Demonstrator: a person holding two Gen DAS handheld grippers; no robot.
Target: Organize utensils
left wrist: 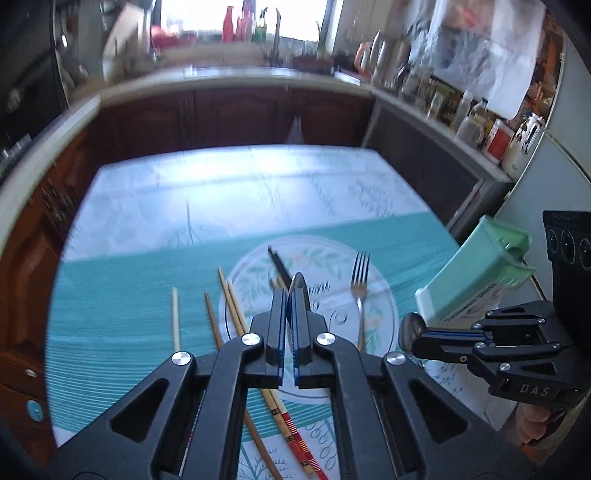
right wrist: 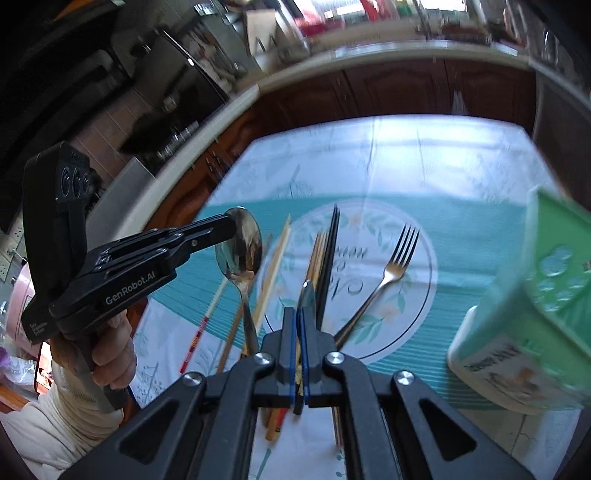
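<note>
The left claw [left wrist: 290, 299] is clenched on the bowl of a spoon [right wrist: 240, 243]. The handle hangs down, clear of the table [left wrist: 147, 206]. The right claw [right wrist: 299, 317] is clenched on a second metal utensil [right wrist: 306, 293], seen edge-on and probably another spoon. Both items are lifted, presumably for transfer to the green holder [right wrist: 535, 314], which appears tilted at the right; its support is not visible. A fork [right wrist: 393, 271] and the chopsticks [left wrist: 232, 306] lie loose on the table and are not yet sorted.

Sunlit window [left wrist: 240, 18] above dark wooden cabinets [left wrist: 236, 114]
</note>
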